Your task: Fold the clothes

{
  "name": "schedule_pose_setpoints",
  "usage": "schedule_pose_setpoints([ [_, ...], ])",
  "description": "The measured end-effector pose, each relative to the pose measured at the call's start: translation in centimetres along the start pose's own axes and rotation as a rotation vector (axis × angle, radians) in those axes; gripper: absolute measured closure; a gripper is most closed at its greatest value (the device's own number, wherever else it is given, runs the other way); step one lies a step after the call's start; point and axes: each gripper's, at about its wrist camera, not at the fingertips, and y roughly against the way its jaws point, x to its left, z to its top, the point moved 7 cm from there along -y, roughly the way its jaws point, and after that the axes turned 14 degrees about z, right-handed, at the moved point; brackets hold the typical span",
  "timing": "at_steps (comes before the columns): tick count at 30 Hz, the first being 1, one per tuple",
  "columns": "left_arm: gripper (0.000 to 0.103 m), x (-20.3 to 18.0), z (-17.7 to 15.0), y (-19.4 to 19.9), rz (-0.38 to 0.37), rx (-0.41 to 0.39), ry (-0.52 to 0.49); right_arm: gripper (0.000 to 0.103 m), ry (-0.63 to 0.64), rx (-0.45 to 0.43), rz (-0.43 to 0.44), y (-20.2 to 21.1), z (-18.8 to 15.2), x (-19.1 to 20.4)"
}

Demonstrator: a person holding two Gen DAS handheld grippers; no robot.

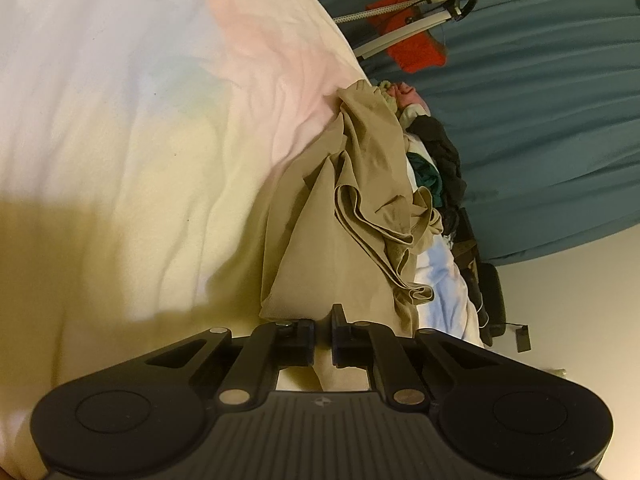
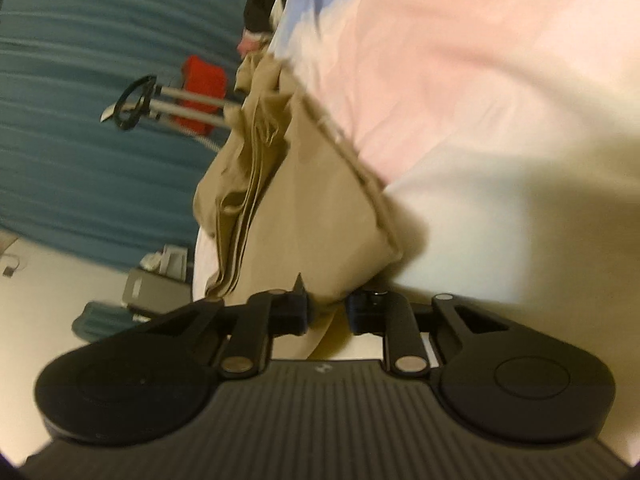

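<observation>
A tan garment (image 1: 340,240) lies bunched on a pale pastel bedsheet (image 1: 140,120). My left gripper (image 1: 323,336) is shut on the garment's near edge, with cloth pinched between the fingers. The same tan garment (image 2: 300,208) shows in the right wrist view, stretched over the sheet (image 2: 480,100). My right gripper (image 2: 328,312) is shut on another part of its edge, with cloth running between the fingers. Both views are rolled sideways.
A pile of other clothes (image 1: 432,152), dark, green and pink, lies beyond the tan garment. A teal curtain (image 1: 540,100) hangs behind, with a red item (image 1: 408,40) and a white-tubed stand (image 1: 400,36). Grey boxes (image 2: 156,288) sit on the floor.
</observation>
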Motion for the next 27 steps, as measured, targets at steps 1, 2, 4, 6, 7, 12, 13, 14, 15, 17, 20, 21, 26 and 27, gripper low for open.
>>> schedule_pose_setpoints([
  [1, 0.096, 0.0, 0.0, 0.1, -0.002, 0.0, 0.001, 0.082, 0.008, -0.016, -0.012, 0.2, 0.2, -0.1],
  [2, 0.096, 0.0, 0.0, 0.1, -0.003, -0.001, 0.0, 0.083, 0.018, -0.034, -0.027, 0.4, 0.5, -0.1],
  [4, 0.096, 0.1, 0.0, 0.2, -0.005, -0.003, -0.002, 0.083, 0.043, -0.076, -0.06, 1.2, 1.3, -0.2],
  [6, 0.096, 0.2, 0.0, 0.3, 0.0, -0.007, -0.003, 0.083, 0.055, -0.12, -0.093, 2.0, 2.2, -0.5],
  [7, 0.096, 0.2, 0.1, 0.4, 0.005, -0.011, -0.005, 0.083, 0.059, -0.152, -0.118, 2.6, 2.7, -0.7],
  [12, 0.096, 0.6, 0.2, 0.3, 0.022, -0.006, 0.007, 0.087, 0.016, -0.237, -0.171, 4.9, 4.5, -1.9],
  [13, 0.096, 0.6, 0.1, 0.2, 0.026, -0.002, 0.008, 0.087, 0.012, -0.231, -0.169, 5.0, 4.5, -1.8],
  [14, 0.096, 0.7, 0.1, 0.1, 0.032, 0.0, 0.007, 0.087, 0.026, -0.224, -0.171, 4.9, 4.4, -1.4],
  [15, 0.096, 0.7, 0.1, 0.0, 0.037, 0.002, 0.008, 0.086, 0.047, -0.217, -0.172, 5.1, 4.2, -1.0],
  [17, 0.095, 0.9, 0.0, -0.1, 0.049, 0.011, 0.011, 0.085, 0.072, -0.204, -0.167, 5.5, 3.8, -0.4],
  [20, 0.09, 1.2, 0.0, -0.4, 0.074, 0.024, 0.02, 0.082, 0.094, -0.173, -0.154, 5.6, 3.4, 0.5],
  [21, 0.086, 1.5, 0.0, -0.5, 0.093, 0.029, 0.026, 0.071, 0.096, -0.159, -0.15, 5.6, 3.3, 0.8],
  [26, 0.059, 2.5, -0.1, -1.2, 0.127, 0.084, 0.062, 0.01, 0.008, -0.13, -0.096, 5.9, 2.1, 1.1],
  [27, 0.059, 2.5, -0.2, -1.3, 0.125, 0.095, 0.058, 0.01, -0.017, -0.106, -0.067, 5.7, 1.7, 1.1],
])
